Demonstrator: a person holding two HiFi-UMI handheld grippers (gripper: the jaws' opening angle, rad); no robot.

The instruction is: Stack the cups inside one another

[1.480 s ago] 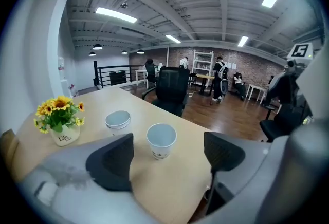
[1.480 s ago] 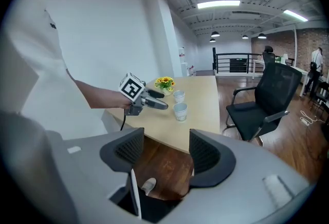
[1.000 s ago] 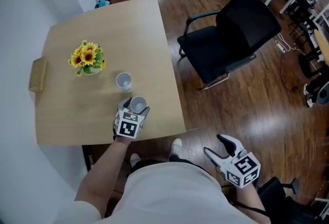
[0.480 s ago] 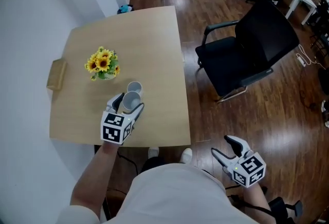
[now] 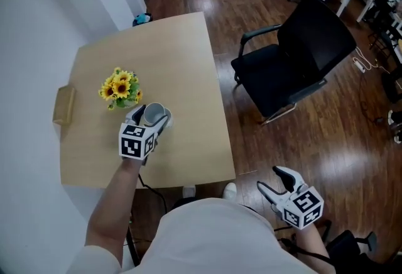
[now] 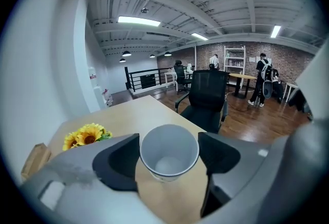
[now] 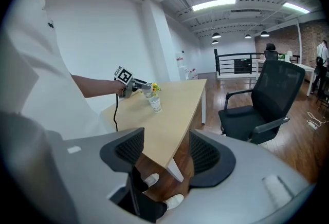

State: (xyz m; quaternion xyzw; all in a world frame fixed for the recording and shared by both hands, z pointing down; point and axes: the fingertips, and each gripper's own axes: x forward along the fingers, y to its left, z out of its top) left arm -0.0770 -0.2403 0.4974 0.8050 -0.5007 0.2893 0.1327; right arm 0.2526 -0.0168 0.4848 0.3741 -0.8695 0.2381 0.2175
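right gripper: jaws apart, nothing between them; off the table's near right corner, over the floor.
left gripper: jaws clamped on held cup, mouth up, lifted over mid-table.
hidden: second cup is covered in the head view. The right gripper view shows it standing just under the held cup; touching or not, can't tell.
sunflowers: just beside, toward the left edge.
change: a second ago the held cup was by the near edge and the second cup was in plain sight.
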